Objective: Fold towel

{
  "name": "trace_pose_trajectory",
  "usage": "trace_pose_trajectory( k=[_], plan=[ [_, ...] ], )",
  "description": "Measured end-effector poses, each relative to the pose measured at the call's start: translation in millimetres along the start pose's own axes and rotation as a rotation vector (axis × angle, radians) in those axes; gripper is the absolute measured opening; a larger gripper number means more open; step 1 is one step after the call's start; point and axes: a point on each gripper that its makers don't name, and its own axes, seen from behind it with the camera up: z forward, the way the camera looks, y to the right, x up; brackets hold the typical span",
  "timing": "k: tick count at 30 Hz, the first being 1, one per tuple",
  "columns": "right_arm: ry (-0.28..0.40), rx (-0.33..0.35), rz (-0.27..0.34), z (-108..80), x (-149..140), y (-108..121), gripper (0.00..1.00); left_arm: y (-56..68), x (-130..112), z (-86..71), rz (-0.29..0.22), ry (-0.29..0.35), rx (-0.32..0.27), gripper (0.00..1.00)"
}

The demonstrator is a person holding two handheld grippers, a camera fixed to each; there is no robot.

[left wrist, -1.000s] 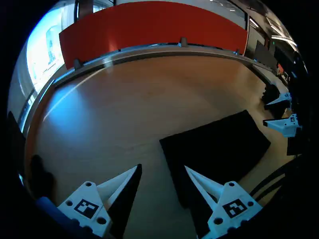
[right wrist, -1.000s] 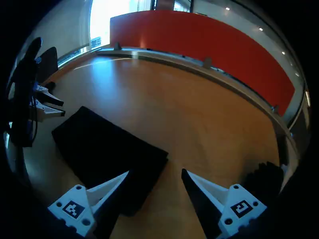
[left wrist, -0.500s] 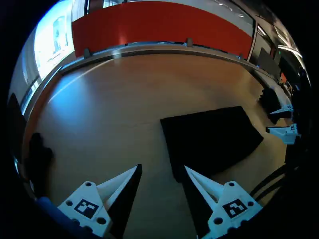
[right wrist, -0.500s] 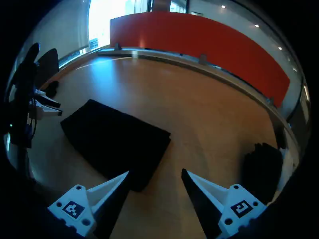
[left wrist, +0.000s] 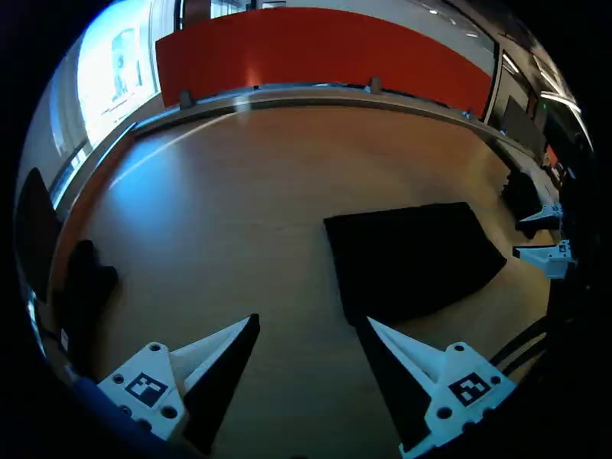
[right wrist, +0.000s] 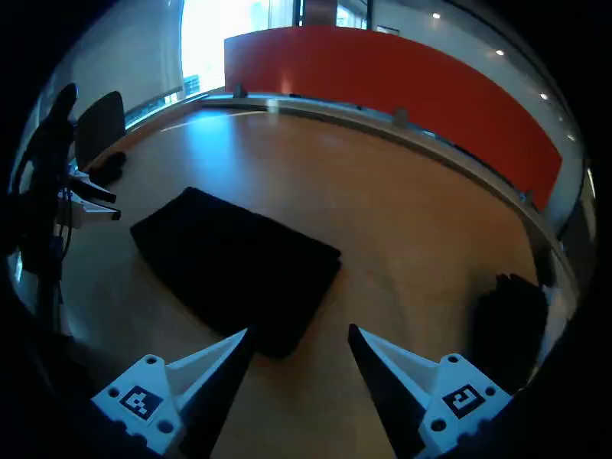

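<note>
A black folded towel [left wrist: 409,260] lies flat on the wooden table [left wrist: 252,191], ahead and to the right of my left gripper [left wrist: 310,325]. That gripper is open, its fingers apart with nothing between them. In the right gripper view the towel [right wrist: 237,264] lies ahead and to the left of my right gripper [right wrist: 298,336], which is open too and holds nothing. Each gripper hangs just short of the towel's near edge. The right gripper [left wrist: 545,237] also shows at the far right of the left gripper view, and the left gripper [right wrist: 92,203] at the far left of the right gripper view.
A red partition [left wrist: 321,50] stands behind the table's far metal rim [left wrist: 321,96]. A dark heap [right wrist: 509,325] lies on the table at the right of the right gripper view. Another dark object [left wrist: 84,287] and a chair back [right wrist: 99,126] are at the table's left end.
Both grippers have drawn back from the towel, which now lies farther ahead of the fingertips. The left gripper's fingers have spread a little wider.
</note>
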Motion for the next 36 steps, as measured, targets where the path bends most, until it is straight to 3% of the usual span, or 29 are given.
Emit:
trace_pose_trajectory(
  k=[12,21,36],
  plan=[
    [-0.019,0.048,-0.066,5.0,-4,1,0.91,-20.3,-16,-25.6,-0.049,0.005,0.051,0.94],
    [-0.059,0.108,-0.115,13.9,-23,-8,0.9,-31.7,-31,-40.8,-0.093,-0.002,0.08,0.94],
    [-0.106,0.174,-0.148,21.9,-36,-15,0.53,-45.3,-50,-55.5,-0.149,-0.016,0.115,0.94]
  ],
)
